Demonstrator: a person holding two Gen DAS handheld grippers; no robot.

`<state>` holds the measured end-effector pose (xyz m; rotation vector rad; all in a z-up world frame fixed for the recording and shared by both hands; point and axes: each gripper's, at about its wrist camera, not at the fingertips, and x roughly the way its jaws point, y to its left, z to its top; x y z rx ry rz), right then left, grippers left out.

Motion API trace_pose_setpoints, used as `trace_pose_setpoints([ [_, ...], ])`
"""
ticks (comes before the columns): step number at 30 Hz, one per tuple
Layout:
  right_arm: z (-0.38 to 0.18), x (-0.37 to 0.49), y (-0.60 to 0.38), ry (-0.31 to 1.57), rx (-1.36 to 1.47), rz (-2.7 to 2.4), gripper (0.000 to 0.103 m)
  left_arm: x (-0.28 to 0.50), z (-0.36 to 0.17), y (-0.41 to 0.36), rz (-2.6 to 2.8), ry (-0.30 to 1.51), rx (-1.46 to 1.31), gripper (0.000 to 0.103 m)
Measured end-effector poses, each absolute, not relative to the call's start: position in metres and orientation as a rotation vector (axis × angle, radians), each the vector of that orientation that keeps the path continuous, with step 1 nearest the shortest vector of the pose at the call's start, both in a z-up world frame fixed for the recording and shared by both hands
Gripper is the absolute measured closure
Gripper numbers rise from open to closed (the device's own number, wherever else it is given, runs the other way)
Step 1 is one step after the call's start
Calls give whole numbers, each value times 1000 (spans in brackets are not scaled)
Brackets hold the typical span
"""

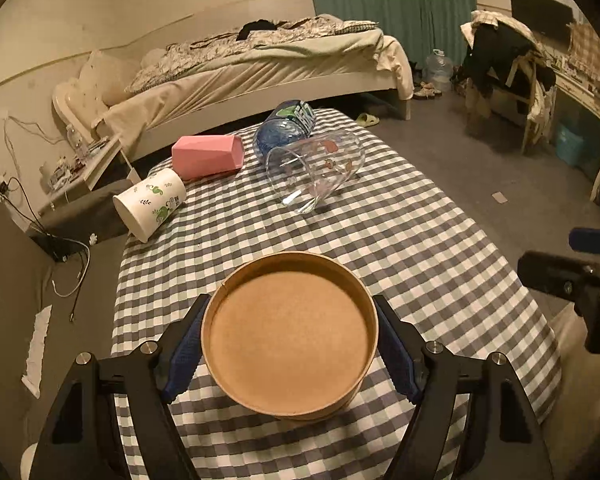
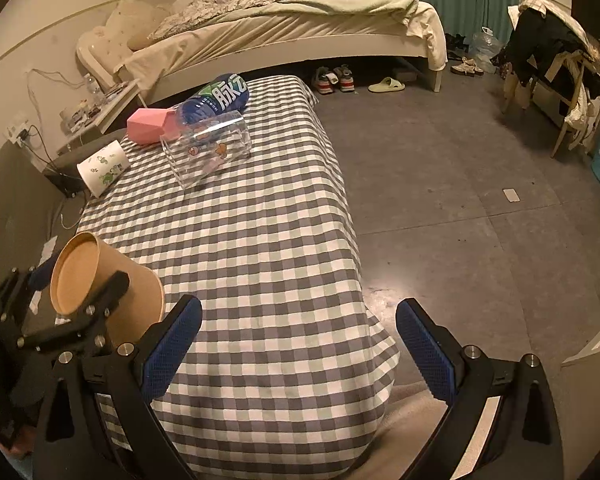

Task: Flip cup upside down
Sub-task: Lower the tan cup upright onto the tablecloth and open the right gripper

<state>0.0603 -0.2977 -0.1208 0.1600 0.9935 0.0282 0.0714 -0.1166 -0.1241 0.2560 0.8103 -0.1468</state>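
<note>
A brown paper cup [image 1: 290,336] stands upside down on the checked tablecloth [image 1: 420,240], its base facing up. My left gripper [image 1: 290,344] has its blue pads on both sides of the cup and grips it. In the right wrist view the same cup [image 2: 100,284] shows at the left, tilted, with the left gripper's fingers [image 2: 100,296] around it. My right gripper [image 2: 298,344] is open and empty over the table's near right corner; it also shows at the right edge of the left wrist view [image 1: 572,276].
A clear glass with printed shapes [image 1: 316,168], a pink cup [image 1: 208,156], a white cup with green print [image 1: 150,204] and a blue bottle [image 1: 286,126] all lie on their sides at the table's far end. A bed [image 1: 260,64] and a chair [image 1: 512,68] stand beyond.
</note>
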Motion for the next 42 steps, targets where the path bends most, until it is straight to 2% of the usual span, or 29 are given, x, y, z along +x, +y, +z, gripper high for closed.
trace_pose_setpoints([
  [12, -87, 38, -294, 915, 165, 24, 5, 67, -91, -110, -184, 755, 163, 23],
  [30, 5, -11, -263, 691, 100, 61, 5, 24, 10, -42, -120, 601, -6, 23],
  [36, 8, -18, -239, 655, 80, 130, 5, 1, 8, -19, -89, 578, -7, 23],
  [42, -18, -14, -218, 667, 53, 162, 5, -5, -27, -9, -65, 634, -13, 23],
])
